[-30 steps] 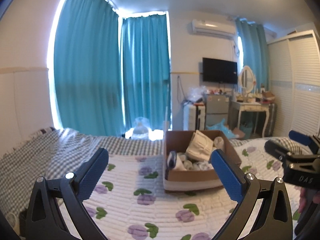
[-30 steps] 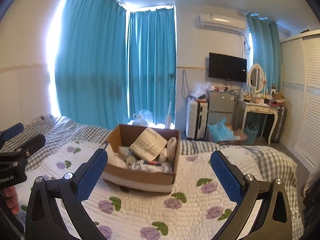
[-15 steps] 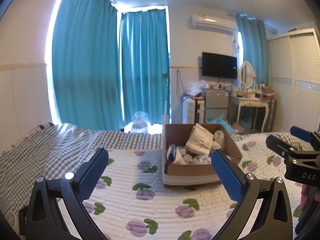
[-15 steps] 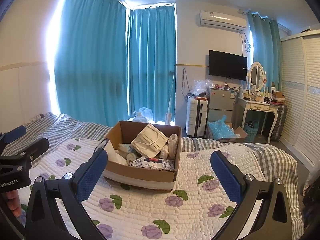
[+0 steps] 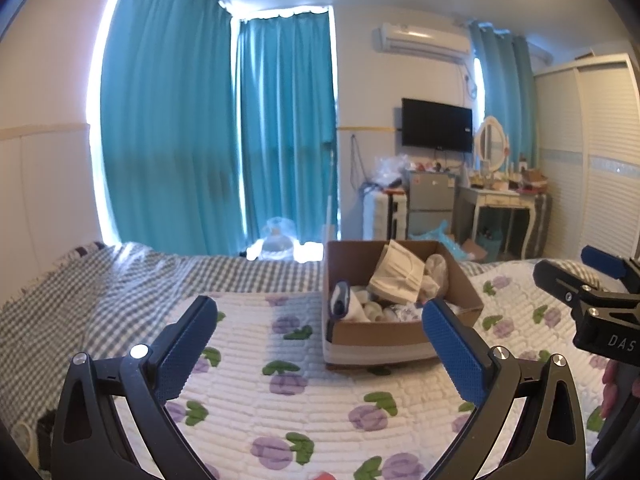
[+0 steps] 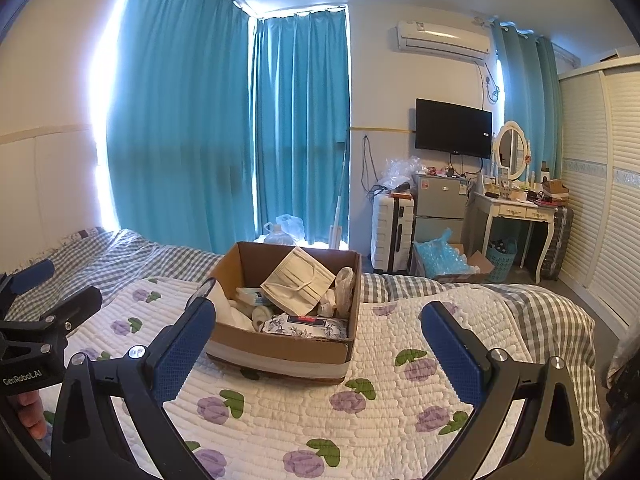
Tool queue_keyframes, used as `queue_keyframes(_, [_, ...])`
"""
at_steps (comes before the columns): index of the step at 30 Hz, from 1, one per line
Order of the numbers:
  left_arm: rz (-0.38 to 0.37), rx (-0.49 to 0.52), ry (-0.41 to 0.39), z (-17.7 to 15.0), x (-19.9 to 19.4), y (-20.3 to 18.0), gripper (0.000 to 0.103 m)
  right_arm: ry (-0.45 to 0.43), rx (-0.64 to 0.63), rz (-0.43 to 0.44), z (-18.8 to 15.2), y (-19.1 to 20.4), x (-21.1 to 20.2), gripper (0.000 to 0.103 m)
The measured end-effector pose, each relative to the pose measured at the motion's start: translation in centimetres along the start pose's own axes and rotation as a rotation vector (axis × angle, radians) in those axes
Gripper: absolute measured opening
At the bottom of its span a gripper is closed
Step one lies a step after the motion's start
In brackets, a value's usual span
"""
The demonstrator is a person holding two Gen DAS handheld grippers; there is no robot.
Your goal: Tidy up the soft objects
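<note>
A brown cardboard box (image 5: pixel 376 338) (image 6: pixel 280 350) stands on the bed's white quilt with purple flowers (image 5: pixel 280 400) (image 6: pixel 380 412). It holds soft things: a beige face mask (image 6: pixel 298 286) (image 5: pixel 396 274) on top, a floral wipes pack (image 6: pixel 304 326), white cloths and socks (image 5: pixel 360 308). My left gripper (image 5: pixel 320 332) is open and empty, in front of the box and to its left. My right gripper (image 6: pixel 316 334) is open and empty, in front of the box and to its right. Each gripper shows at the edge of the other's view.
A grey checked blanket (image 5: pixel 120 280) (image 6: pixel 540 312) covers the bed's far part. Beyond the bed are teal curtains (image 6: pixel 240 140), a white suitcase (image 6: pixel 390 236), a small fridge (image 6: pixel 440 208), a dressing table (image 6: pixel 516 212) and a wardrobe (image 6: pixel 600 208).
Both views have shifted slightly, tilting down toward the bed; the box sits a little lower in both. Both grippers stay open and empty.
</note>
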State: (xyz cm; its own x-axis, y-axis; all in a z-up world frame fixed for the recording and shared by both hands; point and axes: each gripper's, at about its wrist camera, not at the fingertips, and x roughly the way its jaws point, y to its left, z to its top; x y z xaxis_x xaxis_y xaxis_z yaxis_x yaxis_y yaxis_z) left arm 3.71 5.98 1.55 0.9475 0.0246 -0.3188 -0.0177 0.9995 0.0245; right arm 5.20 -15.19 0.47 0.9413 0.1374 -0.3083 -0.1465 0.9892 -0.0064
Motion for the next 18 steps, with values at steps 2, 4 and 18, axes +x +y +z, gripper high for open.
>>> queue_keyframes(2, [0.001, 0.001, 0.0, -0.05, -0.04, 0.06, 0.103, 0.0, 0.006, -0.002, -0.01, -0.07, -0.01, 0.103])
queue_keyframes(4, [-0.005, 0.003, 0.003, -0.03, 0.0, 0.08, 0.103, 0.001, 0.007, -0.006, -0.01, -0.14, 0.01, 0.103])
queue_keyframes(18, [-0.006, 0.002, 0.01, -0.07, 0.15, 0.25, 0.103, 0.014, 0.022, -0.001, -0.11, -0.19, 0.21, 0.103])
